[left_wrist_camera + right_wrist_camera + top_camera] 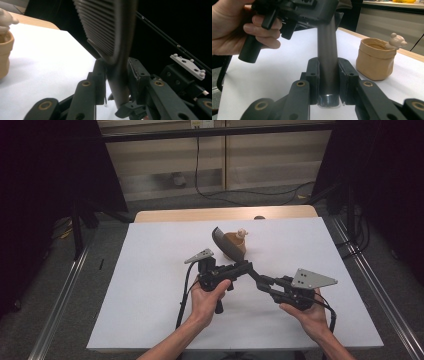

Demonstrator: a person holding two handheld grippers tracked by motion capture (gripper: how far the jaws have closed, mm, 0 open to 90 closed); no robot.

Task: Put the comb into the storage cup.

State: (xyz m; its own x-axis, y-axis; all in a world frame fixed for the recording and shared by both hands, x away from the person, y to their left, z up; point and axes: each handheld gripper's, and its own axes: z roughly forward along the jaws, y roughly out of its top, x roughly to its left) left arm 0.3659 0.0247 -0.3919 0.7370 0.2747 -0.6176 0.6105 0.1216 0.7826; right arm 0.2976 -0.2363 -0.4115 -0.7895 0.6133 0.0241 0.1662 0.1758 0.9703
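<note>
While both hands are hovering low over the white table (150,310), the right gripper (328,82) is clamping the handle end of a dark slotted spatula (227,245), and the left gripper (116,80) is pinching the same handle higher up. Beyond, a tan pot (235,241) is standing just behind the spatula's blade.

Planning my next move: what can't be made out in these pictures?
Dark grey ribbed-head tool: head's top cut off by the left gripper view's upper edge.
Tan soft-sided pot: inside hidden by its own rim, right gripper view; partly behind the tool's head, high view.
Small cream figure on its rim: too small to identify, high view.
</note>
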